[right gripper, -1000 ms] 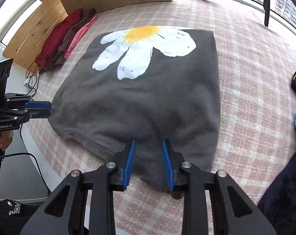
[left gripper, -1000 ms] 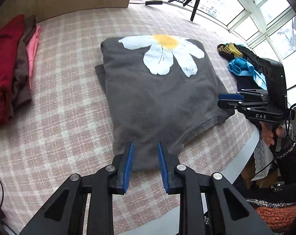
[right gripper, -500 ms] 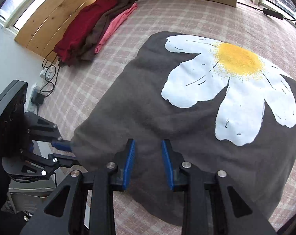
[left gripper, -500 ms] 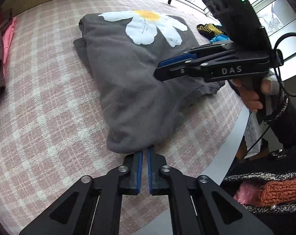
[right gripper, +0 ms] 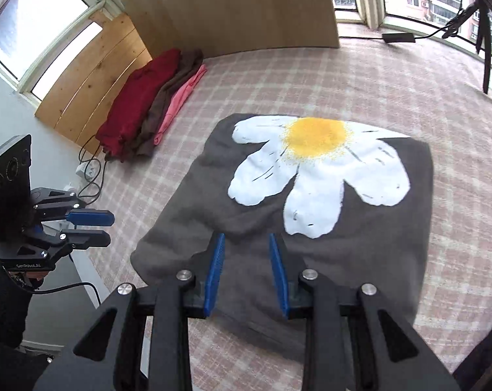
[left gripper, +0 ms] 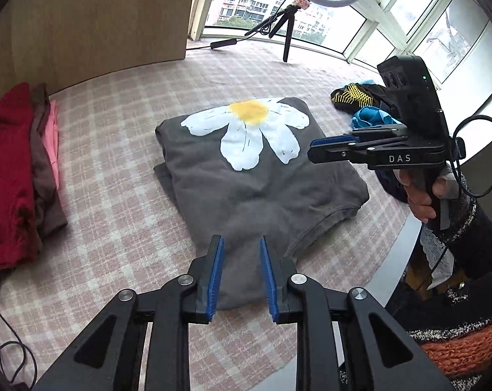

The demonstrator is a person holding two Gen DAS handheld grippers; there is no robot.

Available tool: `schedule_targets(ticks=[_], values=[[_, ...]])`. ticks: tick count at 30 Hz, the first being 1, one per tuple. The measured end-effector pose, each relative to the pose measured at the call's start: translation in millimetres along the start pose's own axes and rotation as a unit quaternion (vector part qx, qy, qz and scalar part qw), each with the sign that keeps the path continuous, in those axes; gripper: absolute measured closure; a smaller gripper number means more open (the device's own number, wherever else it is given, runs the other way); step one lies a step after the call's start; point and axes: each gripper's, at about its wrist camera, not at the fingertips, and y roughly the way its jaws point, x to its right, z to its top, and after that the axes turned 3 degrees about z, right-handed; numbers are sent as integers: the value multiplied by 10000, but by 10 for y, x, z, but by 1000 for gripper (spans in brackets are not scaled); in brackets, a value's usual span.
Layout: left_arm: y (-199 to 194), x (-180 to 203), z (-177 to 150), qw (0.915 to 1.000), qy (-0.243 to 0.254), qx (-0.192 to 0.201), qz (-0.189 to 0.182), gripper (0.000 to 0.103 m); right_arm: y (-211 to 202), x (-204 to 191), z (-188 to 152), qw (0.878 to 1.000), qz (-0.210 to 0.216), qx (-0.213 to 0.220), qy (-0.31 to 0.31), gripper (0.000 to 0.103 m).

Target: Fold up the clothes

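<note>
A folded grey sweatshirt with a white daisy print (left gripper: pixel 252 176) lies flat on the pink checked surface (left gripper: pixel 115 215); it also shows in the right wrist view (right gripper: pixel 311 221). My left gripper (left gripper: pixel 241 273) is open and empty, raised above the sweatshirt's near edge. My right gripper (right gripper: pixel 247 270) is open and empty, held above the sweatshirt's near part. In the left wrist view the right gripper (left gripper: pixel 314 150) hovers at the sweatshirt's right side. In the right wrist view the left gripper (right gripper: pixel 92 226) sits off the left edge of the surface.
A stack of folded red, brown and pink clothes (left gripper: pixel 21 169) lies at the far left, also in the right wrist view (right gripper: pixel 148 104). A heap of dark, yellow and blue clothes (left gripper: pixel 366 104) lies at the right. A tripod with a ring light (left gripper: pixel 288 26) stands at the back.
My left gripper was shut at the sweatshirt's near edge half a second ago; it has now opened and lifted back. My right gripper has drawn back and up from over the sweatshirt.
</note>
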Motion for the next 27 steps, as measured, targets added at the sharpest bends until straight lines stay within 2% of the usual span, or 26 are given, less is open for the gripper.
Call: schedule_targets(ticks=[1, 3, 6, 8, 11, 15, 19, 21, 24, 27], values=[[119, 34, 58, 10000, 61, -42, 2, 78, -36, 96, -22, 9998, -159, 60, 51, 75], [429, 35, 16, 9983, 145, -556, 94, 74, 66, 298, -110, 9990, -271, -242, 275, 75], [744, -26, -142, 9896, 275, -1375, 315, 75, 214, 532, -300, 9946, 64, -907, 509, 75], [596, -65, -111, 9913, 202, -1284, 213, 75, 39, 659, -321, 9944, 267, -800, 635, 75], [329, -31, 178, 9969, 92, -769, 162, 75, -347, 926, -161, 9945, 404, -135, 957, 75], [335, 259, 685, 9994, 151, -298, -1, 75, -434, 1165, 242, 9961, -40, 377, 802, 75], [704, 873, 1064, 9967, 727, -327, -154, 72, -182, 1490, 471, 9981, -511, 47, 344, 75], [913, 1082, 1122, 9932, 1034, -503, -175, 72, -50, 1647, 559, 9978, -642, -150, 120, 75], [1216, 1292, 1126, 9863, 1412, -842, -147, 72, 81, 1721, 591, 9986, -462, -206, -185, 75], [1403, 1256, 1049, 9840, 1333, -1154, -265, 72, 247, 1701, 611, 9982, -239, -327, -453, 75]])
